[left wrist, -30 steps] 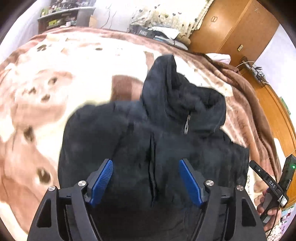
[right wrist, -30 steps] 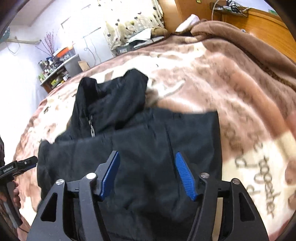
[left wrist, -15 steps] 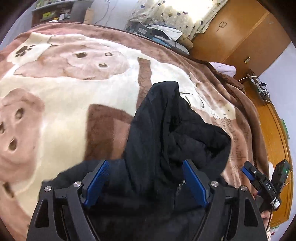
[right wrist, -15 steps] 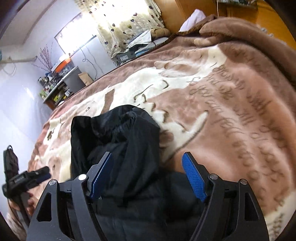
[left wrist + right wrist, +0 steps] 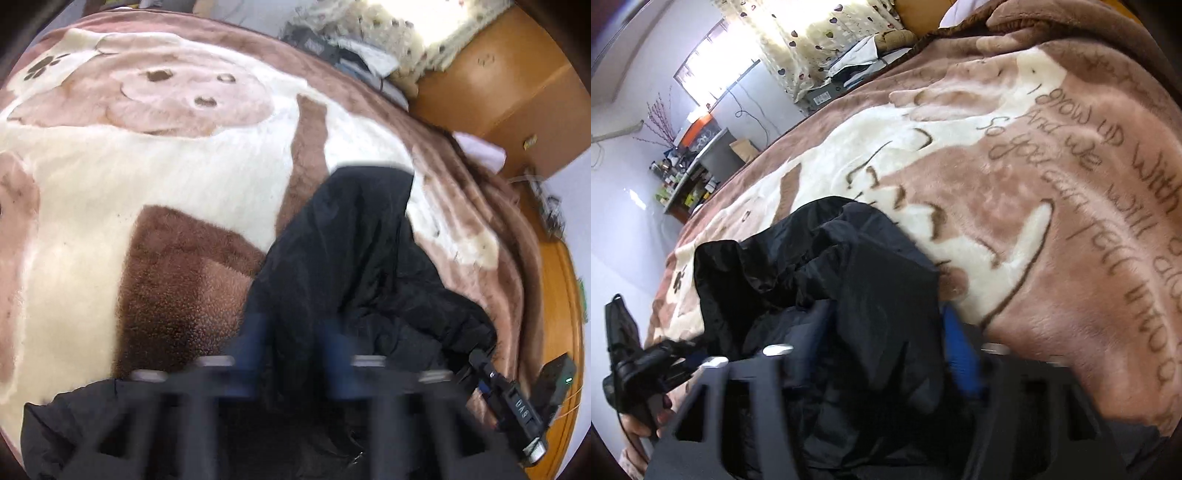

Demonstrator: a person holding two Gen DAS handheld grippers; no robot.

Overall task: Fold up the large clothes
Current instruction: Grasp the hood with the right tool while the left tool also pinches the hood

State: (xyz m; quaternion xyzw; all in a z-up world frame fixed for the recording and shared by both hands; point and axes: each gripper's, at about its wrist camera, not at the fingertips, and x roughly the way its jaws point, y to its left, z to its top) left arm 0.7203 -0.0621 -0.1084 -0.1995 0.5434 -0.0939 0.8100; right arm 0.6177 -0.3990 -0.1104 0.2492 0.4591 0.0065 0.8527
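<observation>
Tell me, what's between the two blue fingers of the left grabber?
Black jacket fabric bunches between the left gripper's blurred blue fingers, as the left wrist view shows.

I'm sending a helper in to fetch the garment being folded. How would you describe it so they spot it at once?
Look at the big plush brown-and-cream blanket covering the bed, printed with cartoon animal faces and script lettering. On it lies a crumpled black jacket, its fabric bunched up between the blue fingers of the hand-held grippers. It is the only dark, plain item on that pale patterned blanket.
</observation>
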